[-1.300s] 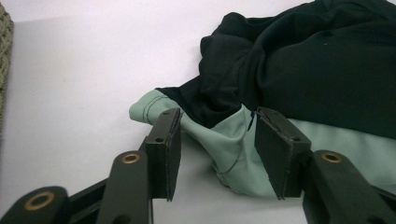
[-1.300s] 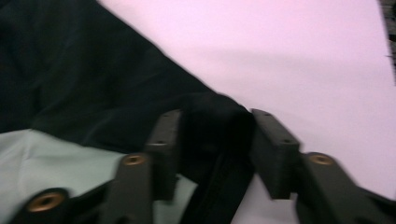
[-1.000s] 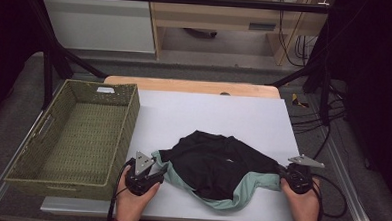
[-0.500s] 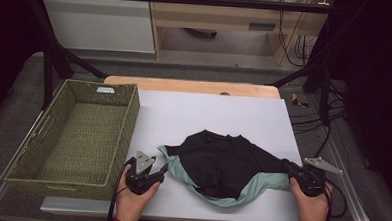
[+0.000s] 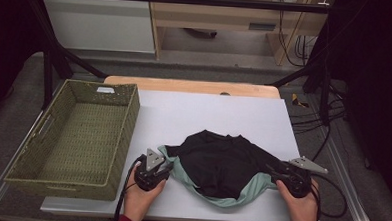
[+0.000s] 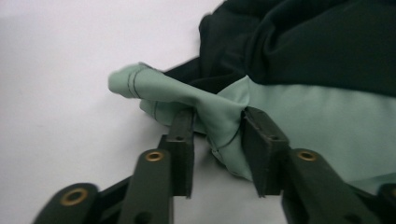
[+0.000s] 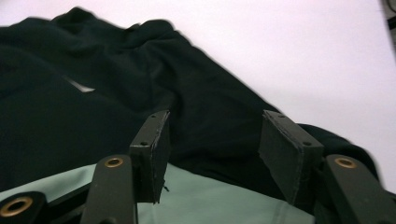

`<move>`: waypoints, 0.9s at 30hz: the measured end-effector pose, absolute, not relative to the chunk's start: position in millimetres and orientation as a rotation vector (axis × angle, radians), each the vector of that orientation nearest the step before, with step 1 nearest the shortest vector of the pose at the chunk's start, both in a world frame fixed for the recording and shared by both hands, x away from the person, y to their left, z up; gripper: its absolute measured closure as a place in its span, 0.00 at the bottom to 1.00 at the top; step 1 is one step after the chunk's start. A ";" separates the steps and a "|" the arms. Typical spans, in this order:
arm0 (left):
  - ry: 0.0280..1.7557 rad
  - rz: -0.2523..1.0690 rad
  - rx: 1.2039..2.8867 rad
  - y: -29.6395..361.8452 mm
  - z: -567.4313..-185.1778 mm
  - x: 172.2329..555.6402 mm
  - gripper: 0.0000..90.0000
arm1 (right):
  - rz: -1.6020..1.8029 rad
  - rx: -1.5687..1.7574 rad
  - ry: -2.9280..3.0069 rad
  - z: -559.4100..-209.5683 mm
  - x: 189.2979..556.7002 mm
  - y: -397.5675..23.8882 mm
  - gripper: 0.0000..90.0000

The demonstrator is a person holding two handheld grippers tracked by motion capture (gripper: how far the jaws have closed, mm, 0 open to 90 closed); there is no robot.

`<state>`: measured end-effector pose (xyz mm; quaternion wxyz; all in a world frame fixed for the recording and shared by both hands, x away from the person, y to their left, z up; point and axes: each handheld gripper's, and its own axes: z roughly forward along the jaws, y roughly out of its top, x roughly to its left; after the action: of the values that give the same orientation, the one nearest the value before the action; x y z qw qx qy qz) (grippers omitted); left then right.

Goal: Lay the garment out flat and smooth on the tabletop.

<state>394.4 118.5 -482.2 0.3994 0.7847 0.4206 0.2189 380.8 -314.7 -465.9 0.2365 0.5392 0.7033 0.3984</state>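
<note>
A black garment with a mint-green lining lies crumpled on the white worktop, toward the near edge, between the two hands. In the high view its dark bulk sits at the centre and the green layer shows along its 6 o'clock edge, running from about 8 o'clock round to 4 o'clock.

The left gripper is at the garment's 9 o'clock side, held in the person's left hand. In the left gripper view a bunched fold of the green cloth passes between the two black jaws, which have just been closing; the fold touches both pads, so the gripper looks closed on the cloth, though how firmly it pinches is hard to judge from this angle. A rolled tip of the green hem sticks out toward 10 o'clock beyond the jaws.

The right gripper is at the garment's 3 o'clock end, in the right hand. Its jaws have just been opening and stand apart in the right gripper view, with black cloth and a strip of green lying between and under them; neither pad presses on it.

A woven green basket stands at the worktop's 9 o'clock side, well apart from the garment.
</note>
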 end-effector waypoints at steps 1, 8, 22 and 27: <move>1.061 0.537 1.987 118.3 -483.8 395.4 0.78 | 1.091 1.477 1.939 -466.5 380.8 -313.2 0.49; 1.043 0.533 2.009 116.8 -478.5 384.7 0.94 | 1.071 1.465 1.977 -469.3 383.3 -310.4 0.49; 1.104 0.494 1.971 130.2 -472.9 364.6 0.88 | 1.118 1.407 1.989 -466.9 398.7 -302.3 0.38; 1.103 0.528 1.942 132.7 -471.2 365.3 0.79 | 1.094 1.382 2.012 -464.6 424.6 -292.8 0.39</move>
<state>365.3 132.7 -471.2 0.4110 0.7715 0.4381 0.2096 424.6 -292.8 -464.6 0.2313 0.5027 0.7317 0.3981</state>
